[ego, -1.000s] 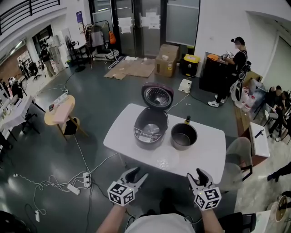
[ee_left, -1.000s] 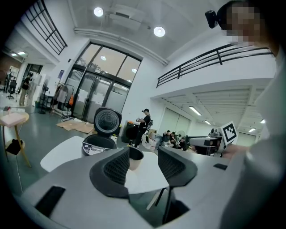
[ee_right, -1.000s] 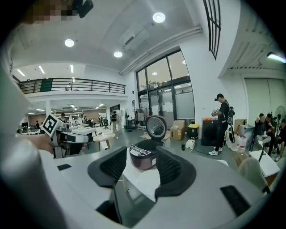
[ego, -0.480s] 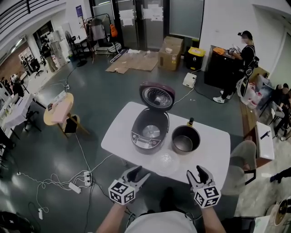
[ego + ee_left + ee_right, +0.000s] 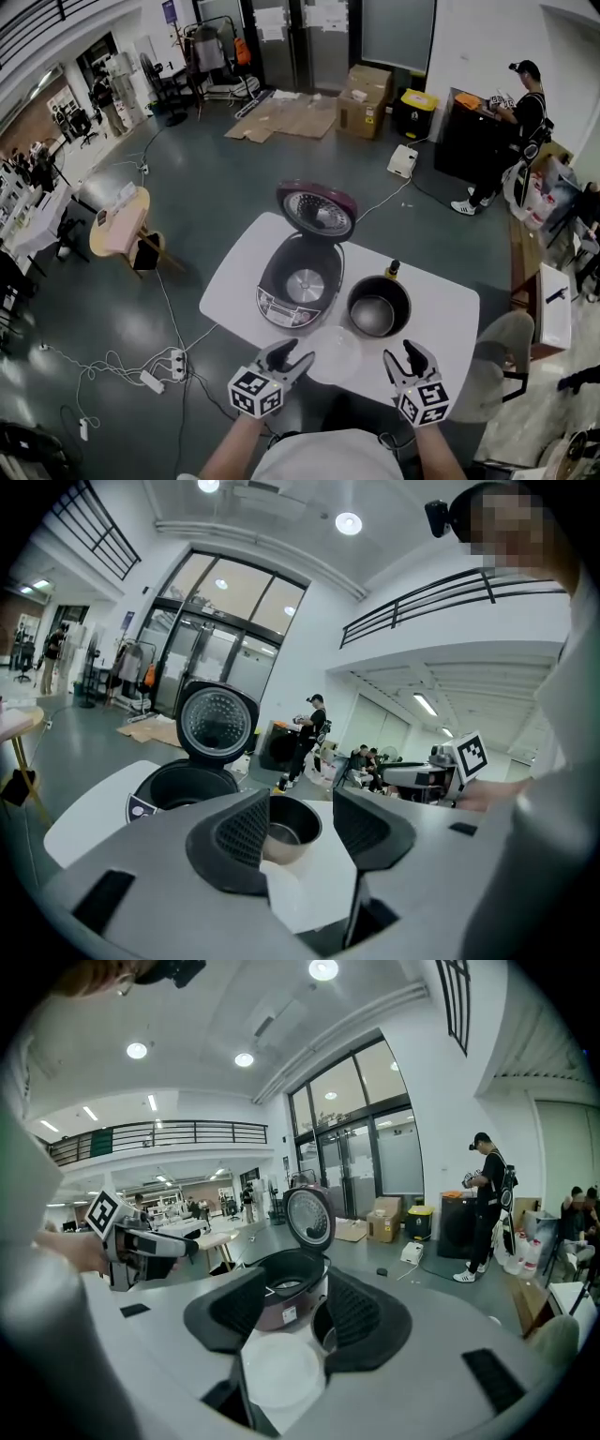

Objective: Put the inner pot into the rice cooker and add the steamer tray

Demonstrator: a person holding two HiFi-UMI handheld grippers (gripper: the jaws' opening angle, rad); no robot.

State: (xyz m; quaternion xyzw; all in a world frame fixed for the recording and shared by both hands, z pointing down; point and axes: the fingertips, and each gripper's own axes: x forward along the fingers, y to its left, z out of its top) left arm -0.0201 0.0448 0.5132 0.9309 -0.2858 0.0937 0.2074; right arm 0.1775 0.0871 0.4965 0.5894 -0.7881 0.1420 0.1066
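You've stepped up to the table [image 5: 441,314]; your left hand-held gripper [image 5: 293,354] and right hand-held gripper [image 5: 401,353] gape empty, with the inner pot [image 5: 378,310] now within reach.

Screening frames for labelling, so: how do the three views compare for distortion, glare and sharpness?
Head view: mild bending at the edges, even light, rice cooker and inner pot sharp, the clear steamer tray faint against the white table. Left gripper view: strong fisheye, dark corners, ceiling lights flaring, a mosaic patch at top right. Right gripper view: same fisheye, the steamer tray washed out white.
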